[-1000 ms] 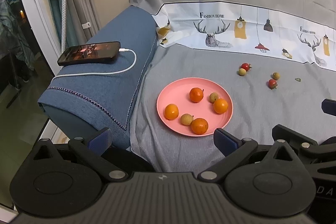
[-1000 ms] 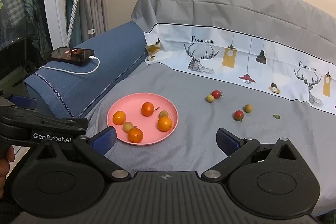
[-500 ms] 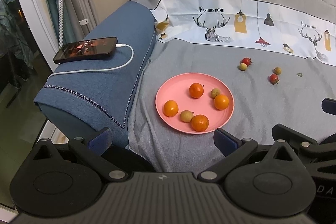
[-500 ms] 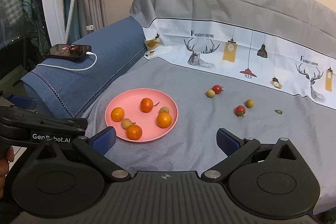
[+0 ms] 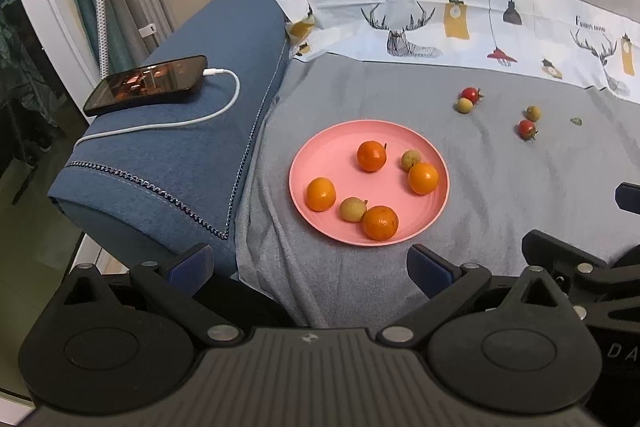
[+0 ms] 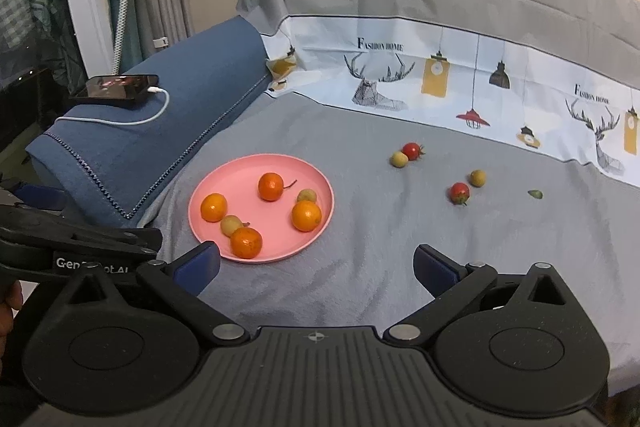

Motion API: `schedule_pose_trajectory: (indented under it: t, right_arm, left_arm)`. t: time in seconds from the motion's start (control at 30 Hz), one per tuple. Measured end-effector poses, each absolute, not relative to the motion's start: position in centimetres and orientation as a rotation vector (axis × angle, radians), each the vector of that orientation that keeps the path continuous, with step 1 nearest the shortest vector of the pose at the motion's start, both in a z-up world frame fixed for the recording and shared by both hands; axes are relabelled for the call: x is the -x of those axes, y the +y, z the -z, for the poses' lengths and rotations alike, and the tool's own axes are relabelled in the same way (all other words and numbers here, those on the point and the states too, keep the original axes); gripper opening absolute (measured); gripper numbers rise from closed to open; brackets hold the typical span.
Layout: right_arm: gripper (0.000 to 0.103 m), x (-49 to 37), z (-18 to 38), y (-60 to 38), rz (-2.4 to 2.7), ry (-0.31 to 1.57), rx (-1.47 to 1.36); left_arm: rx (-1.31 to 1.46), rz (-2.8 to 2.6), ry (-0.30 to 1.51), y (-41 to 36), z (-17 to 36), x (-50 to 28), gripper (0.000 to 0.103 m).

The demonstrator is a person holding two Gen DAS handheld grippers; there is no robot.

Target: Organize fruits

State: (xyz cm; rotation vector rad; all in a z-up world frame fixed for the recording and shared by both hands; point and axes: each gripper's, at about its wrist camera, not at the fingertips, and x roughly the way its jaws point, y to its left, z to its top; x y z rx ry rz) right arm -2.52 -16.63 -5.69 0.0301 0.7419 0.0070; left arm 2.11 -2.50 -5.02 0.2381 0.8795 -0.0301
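A pink plate (image 5: 332,143) (image 6: 236,171) lies on the grey sofa cover, holding several oranges and two small tan fruits. Farther right on the cover sit a red cherry tomato (image 5: 471,93) (image 6: 412,149) touching a tan fruit (image 5: 463,105) (image 6: 399,159), and a second tomato (image 5: 527,129) (image 6: 459,192) beside another tan fruit (image 5: 533,113) (image 6: 477,177). My left gripper (image 5: 310,265) hovers open just short of the plate's near rim. My right gripper (image 6: 316,265) is open too, over bare cover in front of the plate, holding nothing.
A blue armrest (image 5: 188,147) on the left carries a phone (image 5: 146,83) (image 6: 116,86) with a white charging cable. A patterned white backrest cover (image 6: 440,67) rises behind. A small green leaf (image 6: 535,193) lies at the far right. Curtains hang at the left.
Both grippers have crept forward toward the sofa, so the plate and loose fruits sit slightly higher and larger in view. Neither has taken hold of anything.
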Motion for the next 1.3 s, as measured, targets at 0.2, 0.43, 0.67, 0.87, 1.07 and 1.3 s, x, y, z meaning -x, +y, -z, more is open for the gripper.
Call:
schedule_pose_trajectory:
  t: [0.2, 0.43, 0.67, 0.87, 1.07, 1.3]
  right_arm:
    - [0.102, 1.6, 6.7, -19.1, 0.088, 0.740, -0.082]
    - [0.102, 0.1, 8.7, -24.5, 0.240, 0.748, -0.153]
    - [0.102, -3.5, 11.6, -30.6, 0.367, 0.759, -0.196]
    - [0.102, -8.1, 13.9, -35.0, 0.424, 0.737, -0.216]
    - [0.102, -13.4, 17.7, -36.7, 0.395, 0.764, -0.213]
    - [0.102, -18.8, 22.8, -37.0, 0.368, 0.815, -0.152]
  left_arm:
    - [-0.248, 0.026, 0.910, -3.5, 5.6, -4.1, 0.103]
    - [-0.244, 0.059, 0.930, -6.4, 6.1, -8.4, 0.103]
    - [-0.243, 0.145, 0.922, -12.5, 7.2, -14.9, 0.103]
    - [-0.281, 0.216, 0.925, -18.1, 10.6, -22.2, 0.103]
    - [-0.257, 0.288, 0.991, -21.8, 15.9, -29.4, 0.103]
    - [-0.296, 0.350, 1.006, -24.5, 21.7, -34.1, 0.103]
